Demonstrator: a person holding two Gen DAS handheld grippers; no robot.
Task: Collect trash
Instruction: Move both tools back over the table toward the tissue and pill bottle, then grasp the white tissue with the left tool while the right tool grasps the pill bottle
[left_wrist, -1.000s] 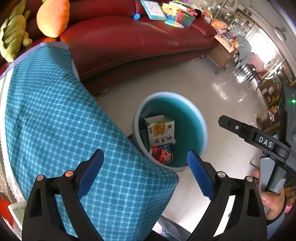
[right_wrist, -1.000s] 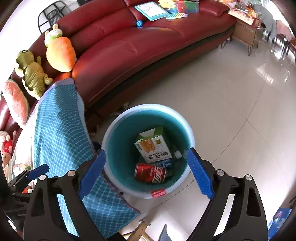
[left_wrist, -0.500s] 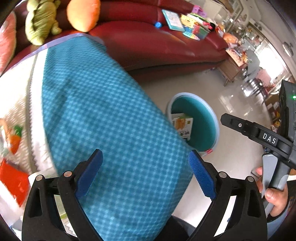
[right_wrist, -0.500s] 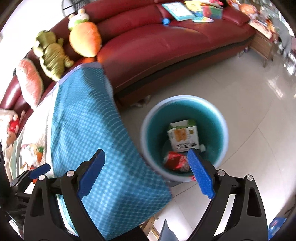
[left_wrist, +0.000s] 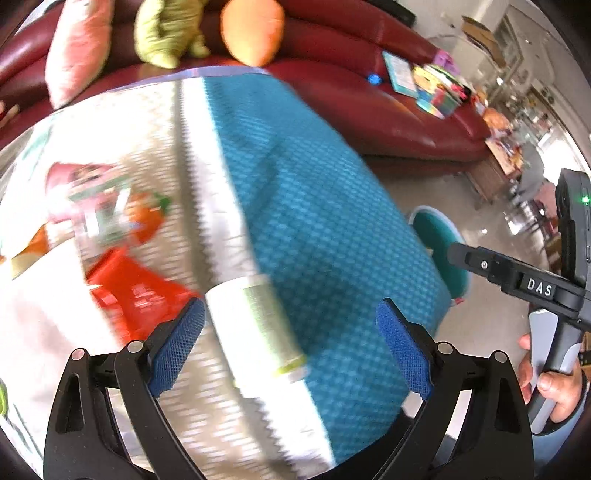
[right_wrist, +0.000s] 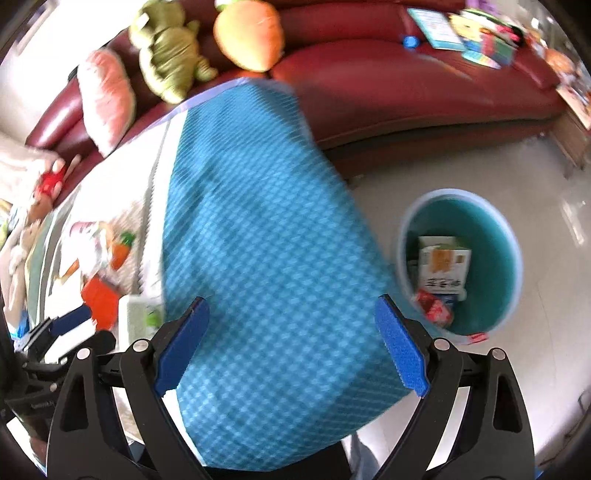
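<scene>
My left gripper (left_wrist: 291, 349) is open above the table, its blue pads wide apart. Below it, blurred, lies a white and green carton (left_wrist: 255, 328), with a red packet (left_wrist: 125, 288) and a pink wrapper (left_wrist: 92, 199) to its left. My right gripper (right_wrist: 291, 349) is open too, with nothing between its pads, over the blue checked cloth (right_wrist: 266, 240). The teal bin (right_wrist: 495, 229) stands on the floor to the right. It holds a white and orange carton (right_wrist: 443, 266) and a red can (right_wrist: 436, 310). The left wrist view shows only a sliver of the bin (left_wrist: 439, 243).
A red sofa (right_wrist: 388, 81) runs behind the table, with plush toys (right_wrist: 166, 48) and books (right_wrist: 476, 33) on it. A wooden side table (left_wrist: 491, 173) stands at the sofa's far end. A hand (left_wrist: 550, 384) holds the right gripper's handle. Pale tiled floor surrounds the bin.
Both grippers have swung left, from over the bin to over the table. The bin has slid to the right in both views, and the table's trash has come into sight. Both stayed open.
</scene>
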